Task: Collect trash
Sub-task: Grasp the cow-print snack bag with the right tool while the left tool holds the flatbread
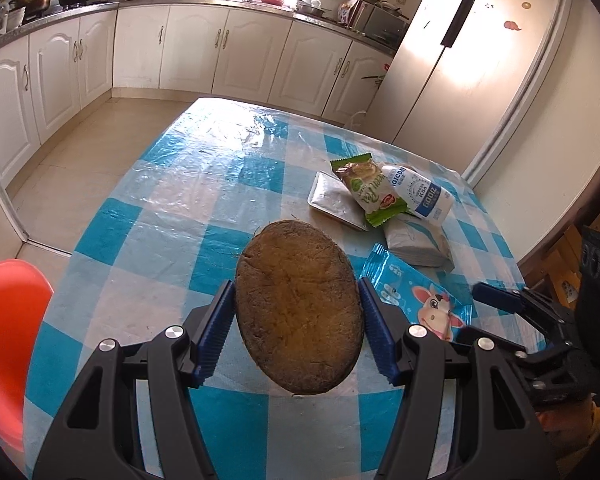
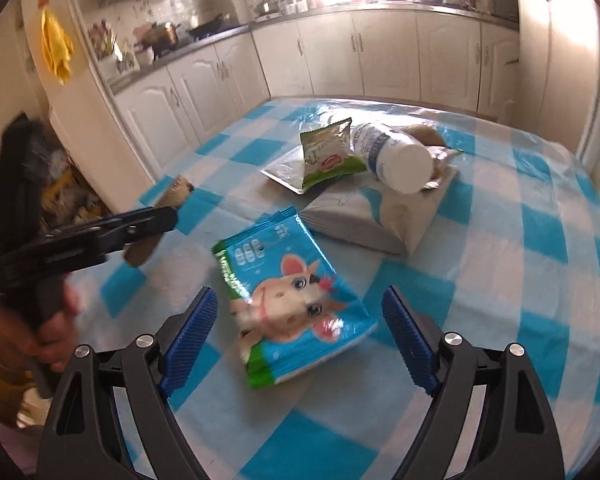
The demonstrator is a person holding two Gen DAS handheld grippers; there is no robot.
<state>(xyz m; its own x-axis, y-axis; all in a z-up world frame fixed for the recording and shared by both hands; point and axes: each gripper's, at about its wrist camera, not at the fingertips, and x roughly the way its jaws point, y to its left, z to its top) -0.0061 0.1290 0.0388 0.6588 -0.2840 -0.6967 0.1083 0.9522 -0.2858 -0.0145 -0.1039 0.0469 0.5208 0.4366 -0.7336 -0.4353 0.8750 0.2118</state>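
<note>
My left gripper [image 1: 296, 284] is shut on a brown, rough oval husk [image 1: 296, 308], both blue pads pressing its sides as it hangs above the checked tablecloth [image 1: 220, 184]. In the right wrist view the same gripper [image 2: 156, 216] sits at the left with the husk [image 2: 172, 196] seen edge-on. My right gripper [image 2: 299, 291] stands open over a blue wrapper with a cartoon cow [image 2: 296, 296], its pads clear of it. Behind lie a green snack packet [image 2: 328, 152], a white bottle on its side [image 2: 392, 156], a silver foil pouch [image 2: 284, 170] and a grey-white packet [image 2: 372, 220].
A red plastic chair [image 1: 8, 320] stands off the table's left edge. White kitchen cabinets [image 1: 188, 48] run along the far wall and a tall fridge [image 1: 480, 60] stands at the right. A hand [image 2: 48, 320] grips the left tool's handle.
</note>
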